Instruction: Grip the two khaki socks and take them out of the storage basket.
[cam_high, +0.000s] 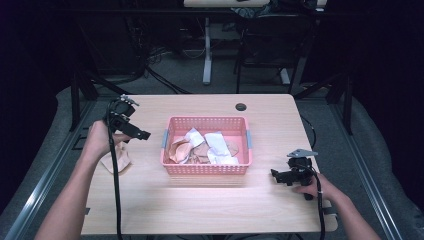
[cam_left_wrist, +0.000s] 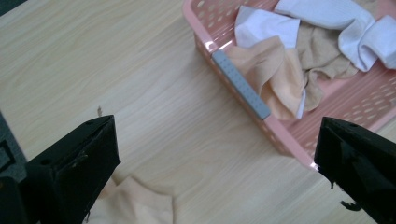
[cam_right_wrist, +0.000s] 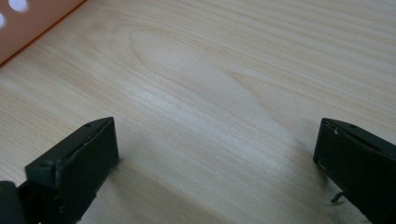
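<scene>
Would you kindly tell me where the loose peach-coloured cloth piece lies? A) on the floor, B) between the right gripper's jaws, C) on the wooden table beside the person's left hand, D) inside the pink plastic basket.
C: the loose peach-coloured cloth piece lies on the wooden table, left of the pink plastic basket, by the left hand.

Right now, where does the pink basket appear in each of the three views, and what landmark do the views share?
High view: the basket sits at the centre of the table, holding socks.
Left gripper view: the basket is at the upper right, its grey handle facing the open jaws.
Right gripper view: one corner of the basket is at the upper left.
Shared landmark: the light wood table.
</scene>
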